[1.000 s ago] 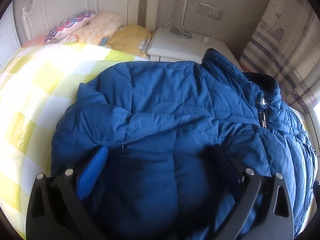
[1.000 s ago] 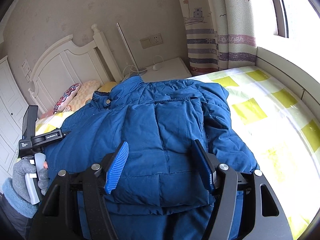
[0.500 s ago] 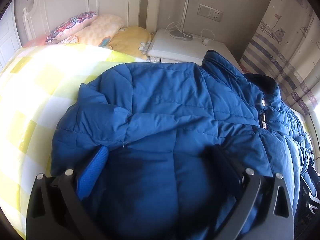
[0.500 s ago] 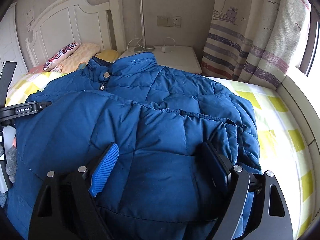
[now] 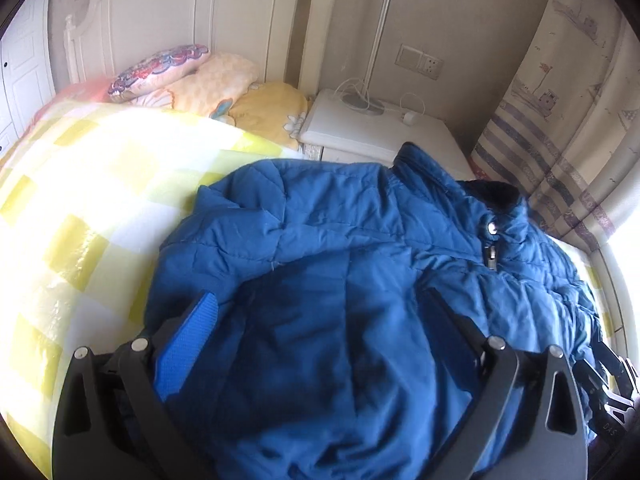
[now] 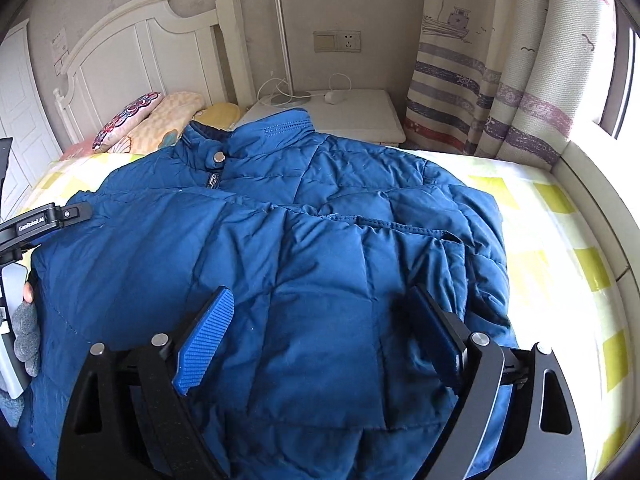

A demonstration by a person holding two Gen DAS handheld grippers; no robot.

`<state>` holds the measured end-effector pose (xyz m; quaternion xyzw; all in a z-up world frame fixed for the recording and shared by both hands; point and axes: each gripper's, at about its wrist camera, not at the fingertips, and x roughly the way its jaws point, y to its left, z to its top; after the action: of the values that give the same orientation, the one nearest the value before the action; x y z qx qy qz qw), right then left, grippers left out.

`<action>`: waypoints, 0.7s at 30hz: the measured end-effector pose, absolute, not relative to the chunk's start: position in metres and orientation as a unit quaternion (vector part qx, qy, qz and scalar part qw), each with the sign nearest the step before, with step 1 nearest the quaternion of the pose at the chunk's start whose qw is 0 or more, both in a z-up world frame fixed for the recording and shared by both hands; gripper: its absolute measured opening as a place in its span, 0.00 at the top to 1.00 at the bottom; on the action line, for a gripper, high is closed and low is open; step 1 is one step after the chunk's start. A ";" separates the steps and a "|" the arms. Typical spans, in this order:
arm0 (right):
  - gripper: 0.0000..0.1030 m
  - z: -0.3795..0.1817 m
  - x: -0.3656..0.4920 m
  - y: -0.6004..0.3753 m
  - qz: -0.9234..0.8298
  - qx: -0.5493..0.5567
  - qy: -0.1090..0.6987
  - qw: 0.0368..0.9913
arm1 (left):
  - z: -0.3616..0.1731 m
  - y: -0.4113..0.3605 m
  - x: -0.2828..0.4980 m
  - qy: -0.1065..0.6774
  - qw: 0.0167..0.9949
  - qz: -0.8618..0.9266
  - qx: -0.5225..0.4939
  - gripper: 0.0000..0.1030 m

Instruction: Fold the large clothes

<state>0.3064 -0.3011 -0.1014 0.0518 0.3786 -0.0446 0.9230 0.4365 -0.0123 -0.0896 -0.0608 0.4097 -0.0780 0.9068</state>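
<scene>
A blue quilted jacket lies front up on the yellow-checked bed, collar toward the nightstand, with its lower part folded up over the chest. My left gripper stands wide over the jacket's left side. Fabric bulges between its fingers and the pads do not squeeze it. My right gripper hovers over the folded part. Its jaws are opening, and the cloth between them lies loose. In the right wrist view the left gripper shows at the jacket's left edge, held by a grey-gloved hand.
Patterned pillows lie by the white headboard. A white nightstand with a lamp base and cables stands just behind the collar. A striped curtain and a window ledge border the bed's right side.
The right gripper's jaws have spread wider and the folded lower part now rests on the jacket. The left gripper has lifted and pulled back, so more headboard and wall show.
</scene>
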 end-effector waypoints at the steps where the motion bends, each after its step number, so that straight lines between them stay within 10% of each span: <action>1: 0.16 -0.096 0.296 -0.296 -0.038 0.049 0.368 0.928 | -0.079 -0.015 0.419 0.396 0.912 -0.090 -0.061 0.02; 21: 0.12 -0.106 0.202 -0.268 -0.020 0.022 0.399 0.917 | -0.087 -0.007 0.267 0.396 0.913 -0.099 -0.011 0.02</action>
<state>0.2015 -0.2676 -0.1058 0.0218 0.3986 -0.0199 0.9166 0.2669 -0.0073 -0.0874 -0.0115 0.3956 -0.0986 0.9131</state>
